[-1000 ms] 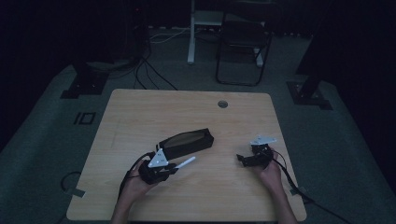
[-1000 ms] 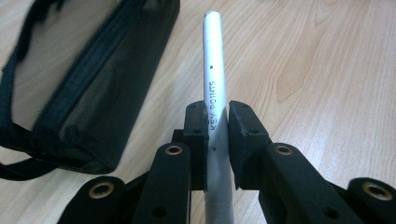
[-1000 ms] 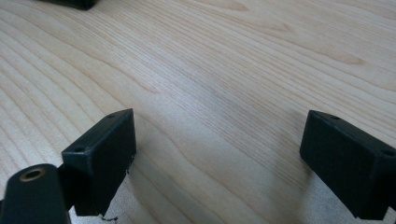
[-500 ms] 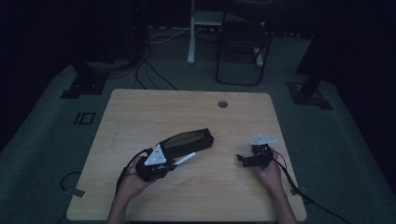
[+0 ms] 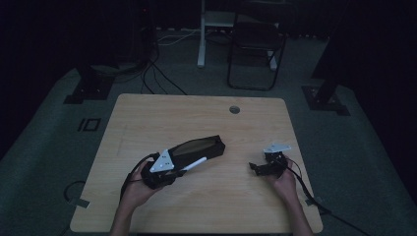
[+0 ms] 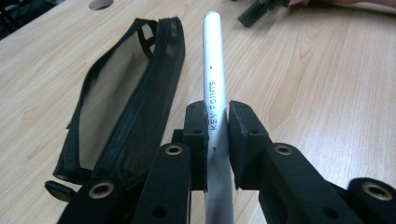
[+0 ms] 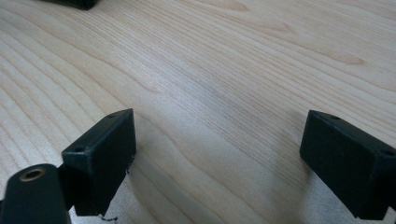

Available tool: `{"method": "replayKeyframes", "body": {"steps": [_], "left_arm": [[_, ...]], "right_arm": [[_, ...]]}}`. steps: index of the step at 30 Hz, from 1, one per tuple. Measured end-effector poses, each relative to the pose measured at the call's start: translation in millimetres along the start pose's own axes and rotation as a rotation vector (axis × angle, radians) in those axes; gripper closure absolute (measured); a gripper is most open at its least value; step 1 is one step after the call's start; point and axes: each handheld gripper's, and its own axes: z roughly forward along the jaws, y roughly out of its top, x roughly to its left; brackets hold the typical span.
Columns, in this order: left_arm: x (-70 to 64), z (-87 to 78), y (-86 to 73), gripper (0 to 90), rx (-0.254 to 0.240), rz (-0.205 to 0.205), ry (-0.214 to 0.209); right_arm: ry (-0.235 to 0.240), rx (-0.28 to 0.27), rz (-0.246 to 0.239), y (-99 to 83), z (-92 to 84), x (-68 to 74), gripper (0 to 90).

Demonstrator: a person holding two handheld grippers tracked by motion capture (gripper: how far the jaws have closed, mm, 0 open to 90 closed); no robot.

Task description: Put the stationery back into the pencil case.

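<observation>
We hold the white pen [image 6: 215, 93] tight between the jaws of our left gripper [image 6: 216, 135], just beside the black pouch [image 6: 126, 93] that lies open on the table [image 5: 196, 113]. The pen is not yet inside, so we judge that putting it in remains. Our right gripper [image 7: 217, 158] is wide open, holds nothing, and is low over bare wood.

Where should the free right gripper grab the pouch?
Probably the pouch's far end, coming from the right gripper side with jaws across its narrow width. It lies flat and long, and the left gripper with the pen crowds the near end.
</observation>
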Motion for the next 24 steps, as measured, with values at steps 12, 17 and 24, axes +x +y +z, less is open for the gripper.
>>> {"method": "replayKeyframes", "body": {"steps": [12,17,24], "left_arm": [[4.4,-9.6,7.2,78.5,-0.016,0.012,0.016],[6.3,-12.7,10.4,78.5,-0.021,0.020,0.023],[9.3,-18.6,17.8,78.5,-0.032,0.032,0.033]], "right_arm": [[0.000,0.000,0.000,0.0,0.0,0.0,10.7],[0.000,0.000,0.000,0.0,0.0,0.0,10.7],[0.000,0.000,0.000,0.0,0.0,0.0,10.7]]}}
